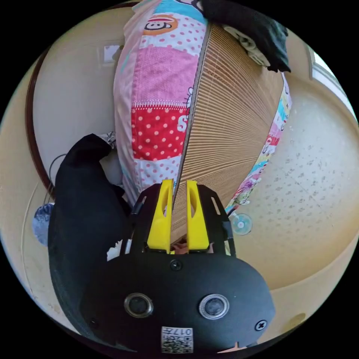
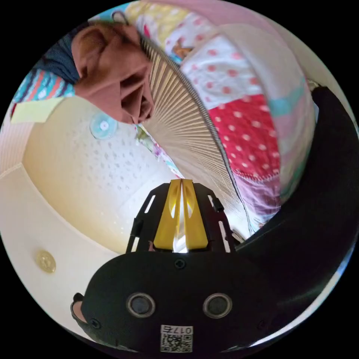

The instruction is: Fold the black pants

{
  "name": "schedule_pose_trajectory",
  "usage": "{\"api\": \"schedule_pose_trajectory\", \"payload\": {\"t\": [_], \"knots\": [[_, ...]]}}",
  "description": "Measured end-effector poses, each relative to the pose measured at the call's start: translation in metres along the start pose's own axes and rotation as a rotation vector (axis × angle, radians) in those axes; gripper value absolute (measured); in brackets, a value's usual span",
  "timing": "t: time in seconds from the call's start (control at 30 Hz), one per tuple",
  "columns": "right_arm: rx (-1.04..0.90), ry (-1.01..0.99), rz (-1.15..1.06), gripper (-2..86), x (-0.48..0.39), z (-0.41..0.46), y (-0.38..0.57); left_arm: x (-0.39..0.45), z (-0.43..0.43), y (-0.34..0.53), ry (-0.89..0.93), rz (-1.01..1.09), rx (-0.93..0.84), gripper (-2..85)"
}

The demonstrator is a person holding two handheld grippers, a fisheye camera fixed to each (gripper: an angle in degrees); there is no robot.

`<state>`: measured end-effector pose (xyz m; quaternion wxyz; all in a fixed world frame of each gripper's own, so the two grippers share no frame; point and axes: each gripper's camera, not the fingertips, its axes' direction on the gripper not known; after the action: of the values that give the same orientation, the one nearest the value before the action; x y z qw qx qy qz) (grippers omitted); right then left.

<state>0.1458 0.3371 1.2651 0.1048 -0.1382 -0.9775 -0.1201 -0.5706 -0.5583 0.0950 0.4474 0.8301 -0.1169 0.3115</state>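
Observation:
A crumpled black garment (image 1: 258, 33) lies at the far end of a bamboo mat (image 1: 232, 119), partly over a pale cloth (image 1: 250, 46). My left gripper (image 1: 180, 185) hovers over the mat's near edge, far from the garment. Its yellow jaws are almost together and hold nothing. My right gripper (image 2: 181, 183) hangs above the floor beside the mat (image 2: 187, 131), shut with its tips touching and empty. A broad black cloth shape (image 1: 86, 217) sits close beside each gripper (image 2: 321, 209). I cannot tell whether it is the person's sleeve or a garment.
Patchwork bedding (image 1: 157, 112) with pink and red dotted squares lies under the mat (image 2: 243, 131). A brown garment (image 2: 112, 71) is heaped on the mat's far end, with striped cloth (image 2: 45, 86) beside it. Cream speckled floor (image 1: 318, 179) carries a small round disc (image 2: 103, 126).

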Motion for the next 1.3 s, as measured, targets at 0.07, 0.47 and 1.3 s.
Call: {"api": "schedule_pose_trajectory", "payload": {"t": [0.07, 0.47, 1.3], "knots": [[0.121, -0.118, 0.012, 0.3, 0.015, -0.016, 0.018, -0.002, -0.017, -0.003, 0.106, -0.041, 0.039, 6.5], [-0.246, 0.002, -0.24, 0.4, -0.046, 0.033, 0.036, 0.099, -0.264, -0.122, -0.503, 0.382, 0.01, 7.1], [0.059, -0.203, -0.184, 0.4, 0.064, -0.068, 0.073, 0.302, -0.264, -0.123, -0.248, 0.784, 0.349, 4.8]]}}
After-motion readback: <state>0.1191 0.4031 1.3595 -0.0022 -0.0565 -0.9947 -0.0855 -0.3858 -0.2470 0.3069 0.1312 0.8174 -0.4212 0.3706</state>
